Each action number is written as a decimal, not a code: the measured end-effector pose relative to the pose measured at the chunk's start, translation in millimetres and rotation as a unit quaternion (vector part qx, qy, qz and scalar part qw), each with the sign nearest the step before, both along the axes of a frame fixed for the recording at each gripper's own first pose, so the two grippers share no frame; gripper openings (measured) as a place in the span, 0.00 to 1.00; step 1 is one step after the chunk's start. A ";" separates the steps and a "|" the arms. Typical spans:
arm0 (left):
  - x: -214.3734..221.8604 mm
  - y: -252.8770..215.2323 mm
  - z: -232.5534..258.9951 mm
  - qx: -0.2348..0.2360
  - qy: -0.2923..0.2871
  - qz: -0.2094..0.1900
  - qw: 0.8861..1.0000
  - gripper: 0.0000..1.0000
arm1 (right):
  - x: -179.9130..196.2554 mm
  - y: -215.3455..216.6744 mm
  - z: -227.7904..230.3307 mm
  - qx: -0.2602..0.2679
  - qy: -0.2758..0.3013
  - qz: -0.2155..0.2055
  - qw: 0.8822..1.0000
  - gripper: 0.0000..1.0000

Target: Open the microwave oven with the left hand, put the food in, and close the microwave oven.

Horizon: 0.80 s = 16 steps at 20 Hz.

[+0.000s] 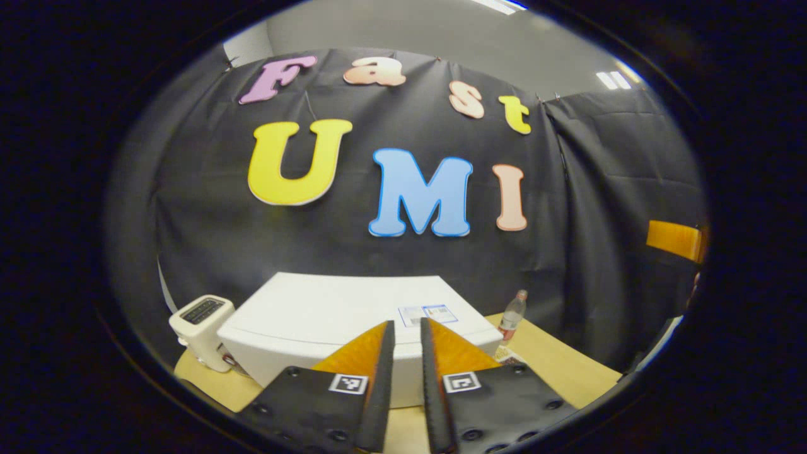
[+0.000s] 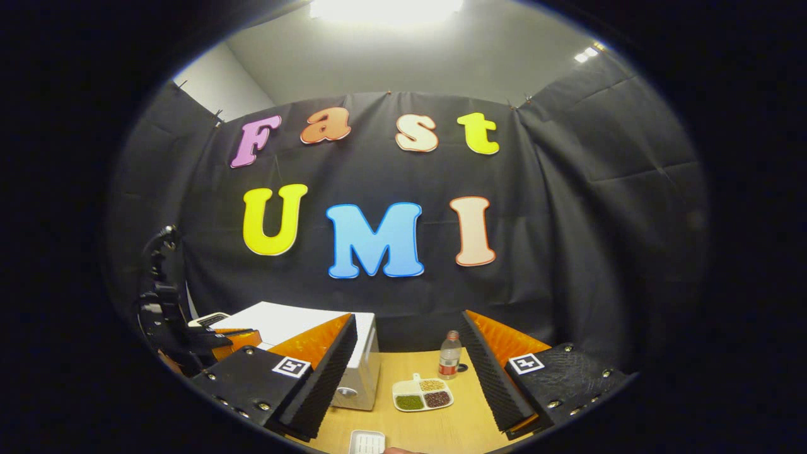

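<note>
Left gripper [image 1: 407, 328] hovers above the front of the white microwave oven [image 1: 328, 315], fingers nearly closed with only a narrow slit between them and nothing held. The microwave sits on the wooden table [image 1: 555, 366], a label on its top near the right edge. A white toaster [image 1: 202, 331] stands just beside its left side; a clear plastic bottle [image 1: 512, 315] stands near its right rear corner. Right gripper [image 2: 410, 353] is held well back from the table, fingers spread wide, empty. In the right gripper view the food, a white divided dish [image 2: 422, 394] with three portions of beans or grains, lies on the table right of the microwave, in front of the bottle. A small white tray [image 2: 367, 441] lies at the near edge.
</note>
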<state>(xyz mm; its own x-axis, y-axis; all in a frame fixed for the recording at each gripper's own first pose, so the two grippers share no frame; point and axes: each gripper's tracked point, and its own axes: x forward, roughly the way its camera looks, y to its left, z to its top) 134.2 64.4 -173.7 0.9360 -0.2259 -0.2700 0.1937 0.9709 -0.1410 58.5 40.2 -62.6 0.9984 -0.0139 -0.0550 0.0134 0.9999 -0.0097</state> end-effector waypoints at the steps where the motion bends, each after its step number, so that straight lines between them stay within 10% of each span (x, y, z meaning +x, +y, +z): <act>1: -6.9 13.5 20.0 0.003 -0.019 0.008 1.000 0.44 | 4.1 9.7 3.1 0.002 -0.001 0.011 1.000 0.98; 4: -17.2 49.4 80.1 0.002 -0.060 0.043 0.997 0.97 | 10.3 31.8 7.8 0.008 0.005 0.031 0.999 0.98; 16: -45.3 124.6 124.9 0.015 -0.091 0.045 0.995 0.97 | 4.1 98.7 38.9 -0.008 -0.013 0.029 0.999 0.98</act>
<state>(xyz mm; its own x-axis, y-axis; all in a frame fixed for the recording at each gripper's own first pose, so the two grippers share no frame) 88.9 189.0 -48.9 0.9860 -0.1340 -0.0997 0.1260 0.9886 -0.0823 62.6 138.9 -23.7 0.9987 0.0424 -0.0290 -0.0432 0.9987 -0.0260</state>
